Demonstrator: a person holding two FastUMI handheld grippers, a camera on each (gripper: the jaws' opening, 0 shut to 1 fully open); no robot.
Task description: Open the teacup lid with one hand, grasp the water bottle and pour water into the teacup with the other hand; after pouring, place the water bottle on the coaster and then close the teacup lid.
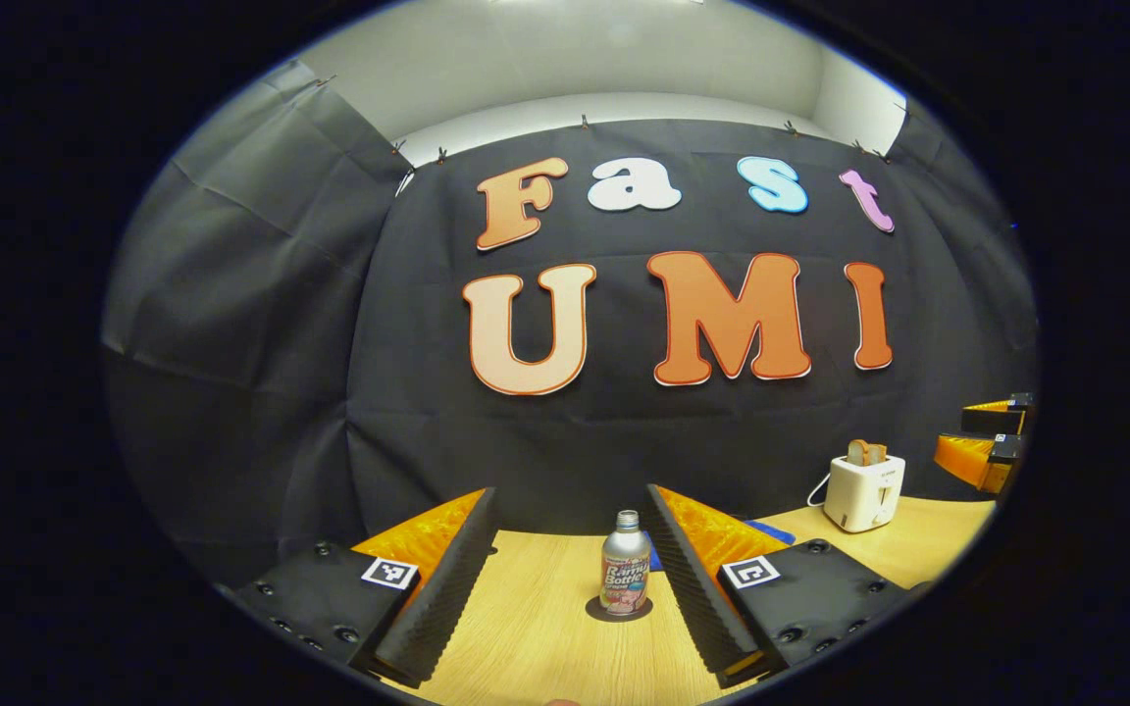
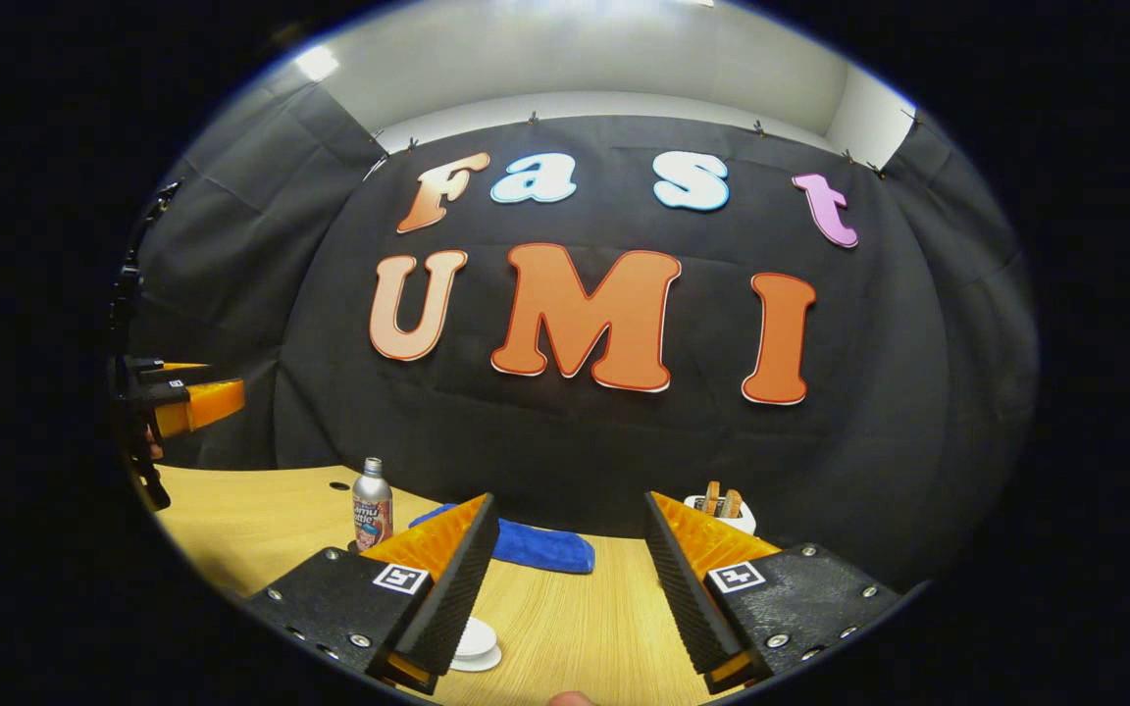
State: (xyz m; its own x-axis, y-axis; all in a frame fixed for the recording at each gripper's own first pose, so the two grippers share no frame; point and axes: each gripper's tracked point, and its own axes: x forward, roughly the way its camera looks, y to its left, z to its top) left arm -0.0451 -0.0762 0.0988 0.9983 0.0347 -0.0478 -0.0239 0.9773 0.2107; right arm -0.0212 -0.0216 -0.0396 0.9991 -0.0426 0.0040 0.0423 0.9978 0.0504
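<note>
A small metal water bottle (image 1: 624, 574) with a printed label stands upright on a dark round coaster (image 1: 619, 610) on the wooden table. My left gripper (image 1: 570, 490) is open, its fingers to either side of the bottle and nearer than it, touching nothing. In the right gripper view the bottle (image 2: 372, 507) stands far left. My right gripper (image 2: 569, 497) is open with nothing between its fingers. A white round teacup lid (image 2: 475, 642) peeks out beside its left finger, mostly hidden. The other gripper (image 1: 987, 441) hangs at the right edge.
A white toaster (image 1: 864, 490) with bread slices stands at the back right of the table (image 1: 545, 647). A blue cloth (image 2: 536, 549) lies near the back wall. The toaster (image 2: 722, 510) sits just behind my right gripper's right finger. The left gripper (image 2: 178, 397) hovers above the table's left end.
</note>
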